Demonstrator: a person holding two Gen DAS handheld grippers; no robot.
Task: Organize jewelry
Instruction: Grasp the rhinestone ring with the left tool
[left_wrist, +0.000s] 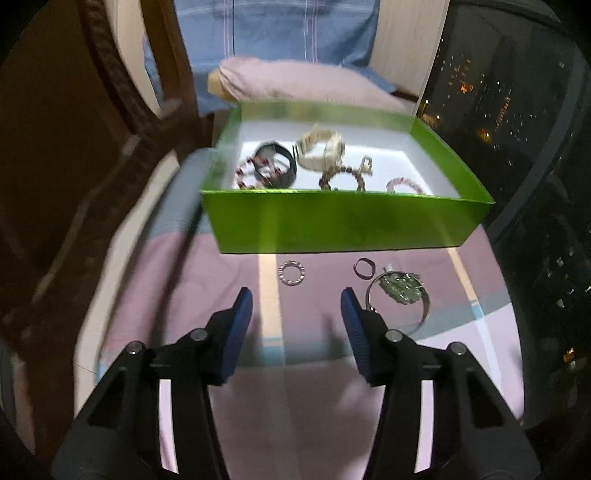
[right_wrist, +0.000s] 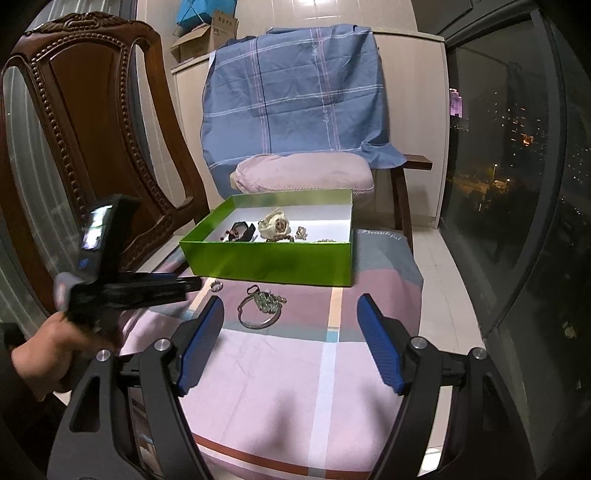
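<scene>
Step in hand judged: collecting loose pieces from checked cloth (left_wrist: 295, 424) into green box (left_wrist: 343, 225). Box already loaded: black band, white watch (left_wrist: 321, 149), bead bracelets. Outside box, near its front wall: small rhinestone ring (left_wrist: 291, 272), dark ring (left_wrist: 364, 266), silver bangle with green stones (left_wrist: 400, 291). Left gripper (left_wrist: 296, 295) held partly spread, empty, nothing touched, rhinestone ring just ahead. Next move judged: lowering onto ring, fine pinch. Right gripper (right_wrist: 290, 306) held wide, empty.

The cloth (right_wrist: 380, 251) behind the green box (right_wrist: 273, 264) seemingly reads "Beautiful".
</scene>
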